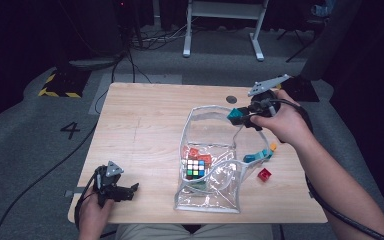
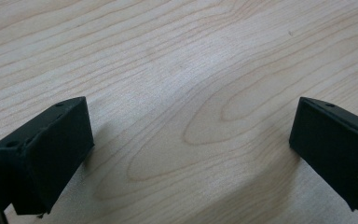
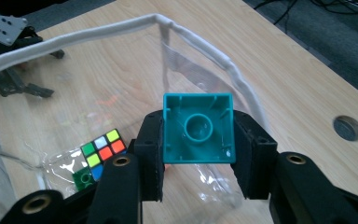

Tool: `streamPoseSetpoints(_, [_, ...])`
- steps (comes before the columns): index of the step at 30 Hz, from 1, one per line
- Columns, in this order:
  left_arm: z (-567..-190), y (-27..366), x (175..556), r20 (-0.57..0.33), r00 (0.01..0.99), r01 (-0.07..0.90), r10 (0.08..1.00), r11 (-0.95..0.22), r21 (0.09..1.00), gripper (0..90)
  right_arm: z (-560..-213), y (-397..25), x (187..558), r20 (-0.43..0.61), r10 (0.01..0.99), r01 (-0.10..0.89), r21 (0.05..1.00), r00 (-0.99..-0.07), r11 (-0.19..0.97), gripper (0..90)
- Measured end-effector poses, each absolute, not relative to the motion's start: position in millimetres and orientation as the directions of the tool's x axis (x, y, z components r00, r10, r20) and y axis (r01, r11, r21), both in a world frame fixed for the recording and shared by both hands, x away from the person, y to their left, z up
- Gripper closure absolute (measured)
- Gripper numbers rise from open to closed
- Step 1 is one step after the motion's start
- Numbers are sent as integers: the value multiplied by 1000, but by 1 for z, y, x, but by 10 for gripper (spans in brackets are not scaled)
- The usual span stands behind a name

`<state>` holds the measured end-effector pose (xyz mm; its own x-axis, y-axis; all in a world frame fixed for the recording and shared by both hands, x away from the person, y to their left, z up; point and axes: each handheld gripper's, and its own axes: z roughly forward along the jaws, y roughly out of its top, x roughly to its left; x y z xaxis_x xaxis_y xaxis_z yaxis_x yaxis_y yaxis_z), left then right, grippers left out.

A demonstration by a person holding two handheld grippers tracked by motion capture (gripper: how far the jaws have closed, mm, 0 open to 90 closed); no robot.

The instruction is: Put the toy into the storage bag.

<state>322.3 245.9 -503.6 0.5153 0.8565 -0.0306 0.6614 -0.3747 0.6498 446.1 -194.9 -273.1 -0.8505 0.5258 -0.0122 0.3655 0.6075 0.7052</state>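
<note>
I have the teal brick (image 3: 198, 128) clamped by its side walls in my right gripper (image 3: 198, 154), centre frame above the clear pouch (image 1: 207, 150). It is light, stiff, slick plastic; flat sides grip best. My left gripper (image 1: 125, 191) rests at the lower left on the counter (image 1: 140, 125), fingers (image 2: 46, 154) wide.
</note>
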Motion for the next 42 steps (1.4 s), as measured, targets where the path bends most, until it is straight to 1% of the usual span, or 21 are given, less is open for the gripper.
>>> streamPoseSetpoints(11, [-504,246,322,-32,515,660,857,-373,652,0,-282,-157,455,-21,479,339,680,-878,650,592])
streamPoseSetpoints(23, [-504,246,322,-29,513,660,858,-373,652,0,-300,-125,469,-30,473,344,646,-880,681,592])
streamPoseSetpoints(29, [-504,246,322,-28,513,660,858,-373,652,0,-312,-124,483,-38,497,357,650,-867,671,592])
streamPoseSetpoints(33, [-504,246,322,-28,513,660,858,-373,652,0,-316,-125,487,-25,533,394,645,-846,655,592])
streamPoseSetpoints(35, [-504,246,322,-29,513,660,858,-372,653,0,-319,-125,490,-34,528,382,651,-849,656,591])
streamPoseSetpoints(37, [-504,246,322,-28,513,660,858,-373,653,0,-321,-125,490,-20,544,405,644,-839,649,592])
streamPoseSetpoints(42, [-504,246,322,-28,513,660,858,-373,652,0,-330,-123,491,-24,546,408,637,-838,654,591])
